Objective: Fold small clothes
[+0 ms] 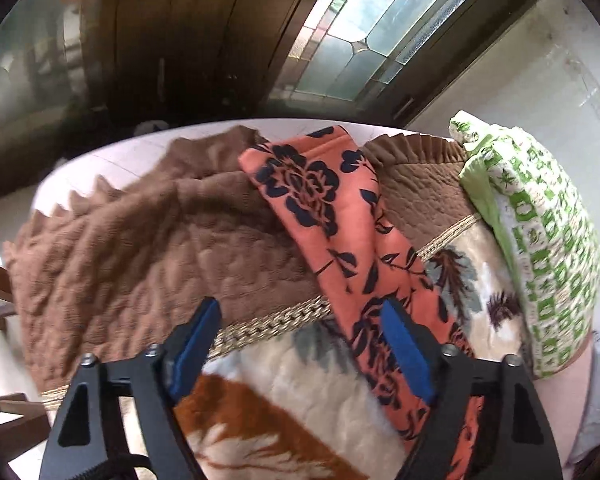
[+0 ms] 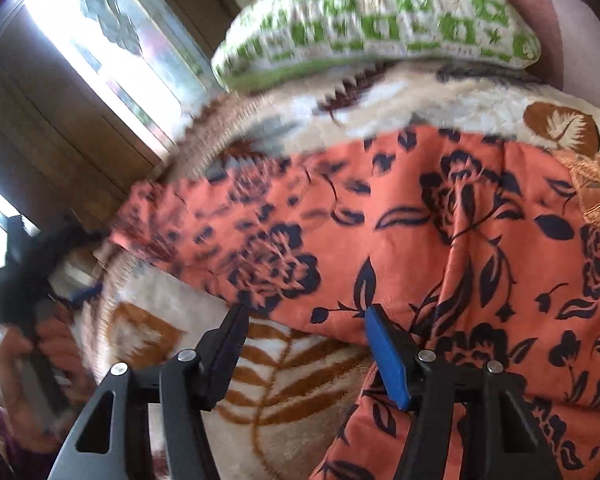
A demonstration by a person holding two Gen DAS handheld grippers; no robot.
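While jaws gape, garment (image 1: 340,216) stretches diagonally.

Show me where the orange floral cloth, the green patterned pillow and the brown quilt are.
orange floral cloth (image 2: 380,216): right wrist view, its middle.
green patterned pillow (image 1: 540,232): left wrist view, its top face.
brown quilt (image 1: 140,232): left wrist view, its quilted middle.

surface: plush cream blanket with rust and grey leaf print (image 1: 332,376) | on it: orange black-flowered cloth (image 1: 340,248), brown quilted spread (image 1: 140,232), green-and-white patterned pillow (image 1: 548,248)
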